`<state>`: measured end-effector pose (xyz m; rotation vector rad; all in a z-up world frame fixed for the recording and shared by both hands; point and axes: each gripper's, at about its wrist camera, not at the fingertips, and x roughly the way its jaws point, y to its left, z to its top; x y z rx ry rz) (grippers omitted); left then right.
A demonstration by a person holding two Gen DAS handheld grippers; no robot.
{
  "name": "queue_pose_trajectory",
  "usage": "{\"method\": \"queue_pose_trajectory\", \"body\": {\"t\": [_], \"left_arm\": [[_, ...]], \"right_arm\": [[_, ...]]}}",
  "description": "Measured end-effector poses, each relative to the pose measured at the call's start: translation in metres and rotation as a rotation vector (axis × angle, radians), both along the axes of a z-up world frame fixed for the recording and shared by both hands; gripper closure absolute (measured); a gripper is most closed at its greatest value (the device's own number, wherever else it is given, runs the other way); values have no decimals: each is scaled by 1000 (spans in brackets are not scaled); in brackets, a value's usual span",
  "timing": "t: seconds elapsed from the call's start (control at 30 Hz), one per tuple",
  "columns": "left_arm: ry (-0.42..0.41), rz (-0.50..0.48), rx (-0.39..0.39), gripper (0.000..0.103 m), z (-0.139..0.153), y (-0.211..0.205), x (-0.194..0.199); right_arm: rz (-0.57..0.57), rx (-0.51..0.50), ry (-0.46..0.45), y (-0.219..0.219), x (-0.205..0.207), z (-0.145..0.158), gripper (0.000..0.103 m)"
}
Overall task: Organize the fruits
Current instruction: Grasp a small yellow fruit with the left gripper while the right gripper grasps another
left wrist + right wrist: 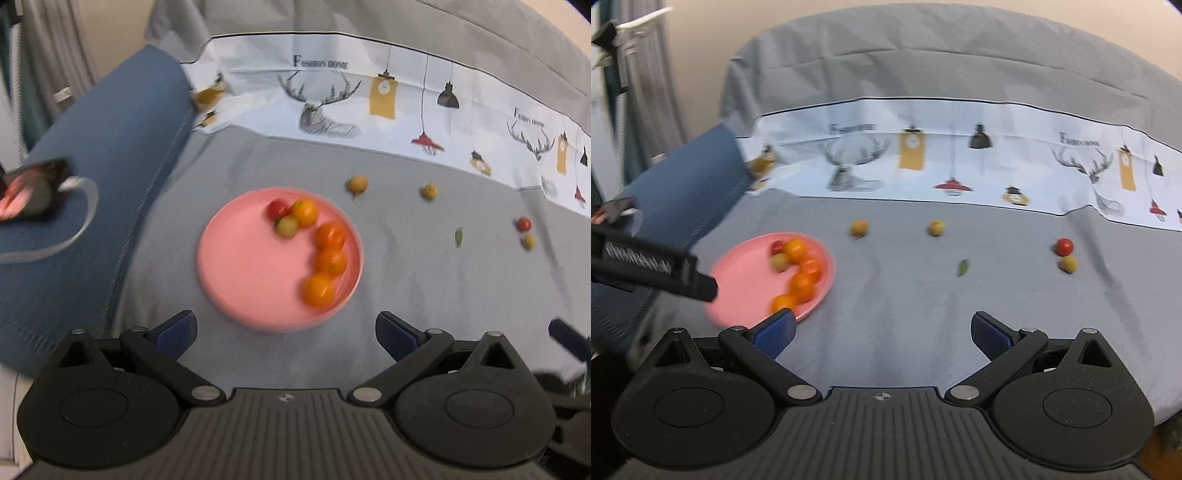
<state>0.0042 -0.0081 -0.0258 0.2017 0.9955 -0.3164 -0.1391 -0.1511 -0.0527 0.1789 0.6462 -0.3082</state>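
Observation:
A pink plate (pixel 236 266) (pixel 738 284) on the grey cloth holds several small oranges (pixel 318 290), a red tomato (pixel 277 209) and a greenish fruit (pixel 287 226). Loose on the cloth lie two yellow-brown fruits (pixel 357 183) (pixel 429 191), a red tomato (pixel 523 223) (pixel 1064 246) and a yellow fruit (pixel 528 241) (pixel 1069 264). My left gripper (pixel 286 330) is open and empty, just in front of the plate. My right gripper (pixel 882 330) is open and empty over bare cloth, right of the plate.
A green leaf (pixel 458 236) (pixel 963 267) lies on the cloth. A blue cushion (pixel 92 177) sits left of the plate. A white patterned cloth strip (pixel 369 99) runs along the back. The left gripper's finger (pixel 653 267) crosses the right wrist view at the left.

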Motion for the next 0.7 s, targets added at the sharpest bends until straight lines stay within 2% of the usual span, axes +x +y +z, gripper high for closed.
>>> {"method": "queue_pose_trajectory", "body": {"t": [0.27,0.47,0.7], "left_arm": [[0,-55,23,0,-25,-89,110],[60,-84,62,0,-78,-145,182],[136,-74,109,0,-141,-179,240]], "right_arm": [[-108,-30,-4,-83,84,-38,1],[-101,-45,24,-134,160,-81,1],[-49,-64,46,-162,225,-123,1]]}}
